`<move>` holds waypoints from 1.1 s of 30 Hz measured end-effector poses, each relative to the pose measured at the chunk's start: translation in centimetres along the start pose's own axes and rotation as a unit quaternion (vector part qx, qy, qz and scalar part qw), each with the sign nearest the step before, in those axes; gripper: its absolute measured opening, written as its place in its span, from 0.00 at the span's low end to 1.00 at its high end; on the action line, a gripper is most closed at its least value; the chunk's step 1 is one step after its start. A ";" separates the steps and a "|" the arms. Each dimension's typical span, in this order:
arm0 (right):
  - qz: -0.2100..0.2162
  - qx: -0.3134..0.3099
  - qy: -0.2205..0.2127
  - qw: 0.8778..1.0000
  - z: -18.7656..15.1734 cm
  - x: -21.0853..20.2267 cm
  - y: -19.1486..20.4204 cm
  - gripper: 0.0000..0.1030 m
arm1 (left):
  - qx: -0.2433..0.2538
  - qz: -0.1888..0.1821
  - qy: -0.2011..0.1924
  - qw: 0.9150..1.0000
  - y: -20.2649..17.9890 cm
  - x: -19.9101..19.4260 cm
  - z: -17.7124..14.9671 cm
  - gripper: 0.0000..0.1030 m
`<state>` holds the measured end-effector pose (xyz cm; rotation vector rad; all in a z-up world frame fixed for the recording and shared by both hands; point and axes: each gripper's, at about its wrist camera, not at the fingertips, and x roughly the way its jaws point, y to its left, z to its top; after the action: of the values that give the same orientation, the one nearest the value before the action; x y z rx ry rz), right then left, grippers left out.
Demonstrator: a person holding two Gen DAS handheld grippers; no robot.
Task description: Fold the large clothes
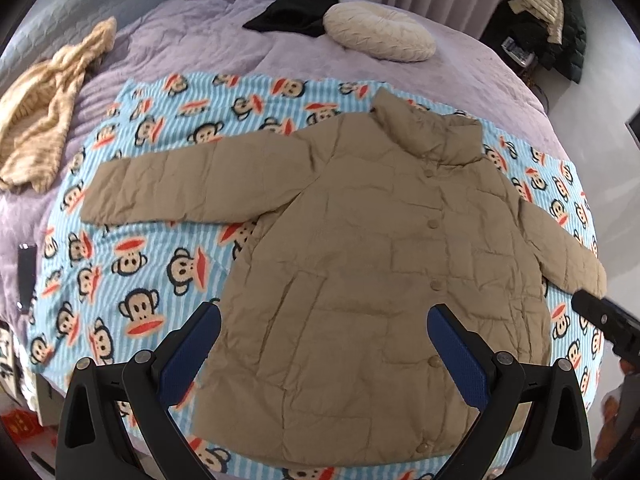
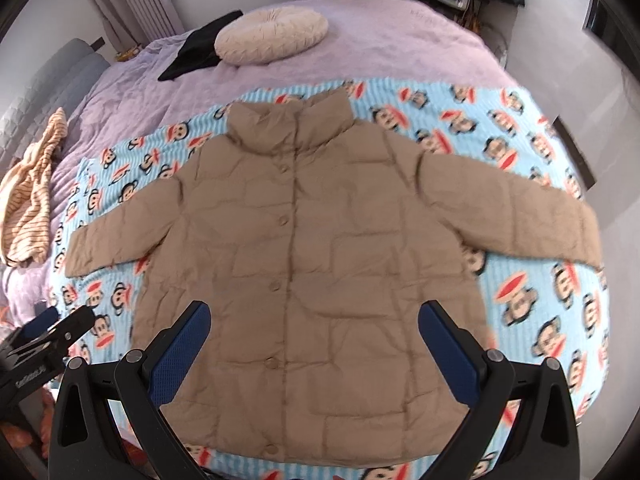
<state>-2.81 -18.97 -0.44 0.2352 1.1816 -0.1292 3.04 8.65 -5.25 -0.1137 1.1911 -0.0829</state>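
A tan quilted jacket [image 1: 360, 240] lies flat, front up and buttoned, both sleeves spread out, on a blue monkey-print blanket [image 1: 152, 256]. It also shows in the right wrist view [image 2: 320, 248]. My left gripper [image 1: 324, 328] is open and empty, hovering above the jacket's lower left part. My right gripper [image 2: 314, 324] is open and empty, above the jacket's lower middle. The right gripper's tip shows at the right edge of the left wrist view [image 1: 600, 316], near the jacket's right cuff. The left gripper shows at the lower left of the right wrist view [image 2: 52, 332].
The blanket [image 2: 532, 184] lies on a purple bedspread [image 1: 192, 52]. A round cream cushion [image 1: 380, 32] and a black garment [image 1: 296, 12] lie at the far side. A beige striped garment [image 1: 40, 112] lies at the left. A dark flat object [image 1: 26, 272] lies near the left edge.
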 end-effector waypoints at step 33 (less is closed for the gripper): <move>0.097 -0.055 0.089 0.990 -1.7 18.2 13.9 1.00 | -0.260 -0.141 -0.112 0.949 27.7 20.4 10.9 1.00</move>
<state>5.55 -4.64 -16.30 0.2664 1.3324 0.1294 20.87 34.02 -23.72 -0.7407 0.9382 -0.0047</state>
